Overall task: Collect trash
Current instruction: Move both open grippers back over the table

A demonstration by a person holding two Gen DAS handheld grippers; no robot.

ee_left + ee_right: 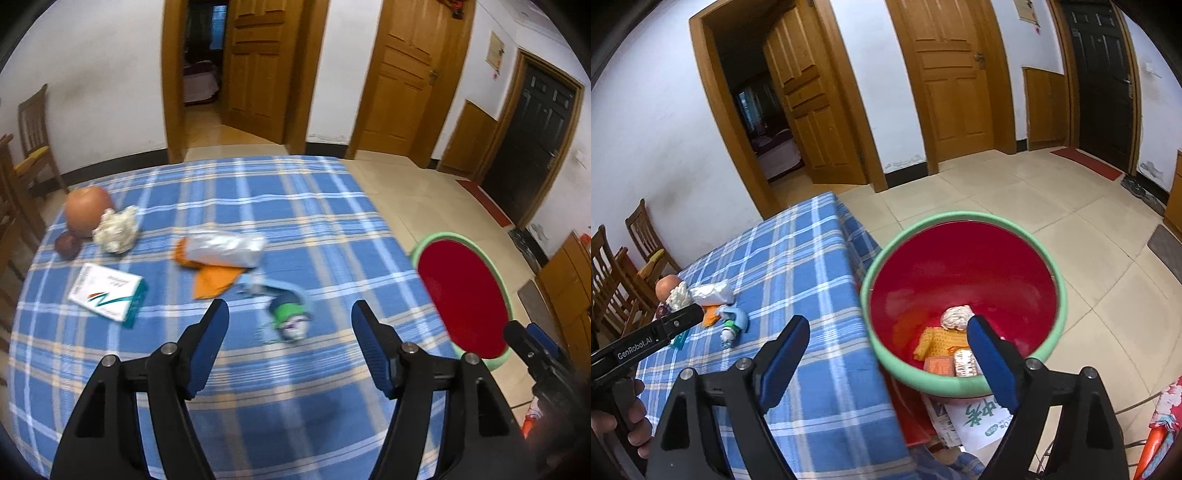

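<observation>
The room is tiled in pale squares with white walls, two honey-wood doors and a dark entrance door; wooden chairs (33, 136) stand beyond the far left corner of the table (258, 387), which wears a blue plaid cloth. Just off the table's right edge sits the red bin with a green rim (960, 221), already holding a paper wad, orange wrappers and small packets. On the cloth, going down in size: an orange gourd-like fruit (88, 210) at the far left, a silver foil bag (225, 247) on orange paper mid-table, a white-and-teal box (107, 293) to the left, crumpled tissue (116, 229), then a small green-banded bottle (290, 319). The left gripper (290, 321) hangs above that bottle, jaws spread wide and empty; the right gripper (886, 336) hovers at the bin's near rim, likewise spread and empty. Probably best to lower squarely astride the bottle, close across its body, and lift before swinging toward the bin.
</observation>
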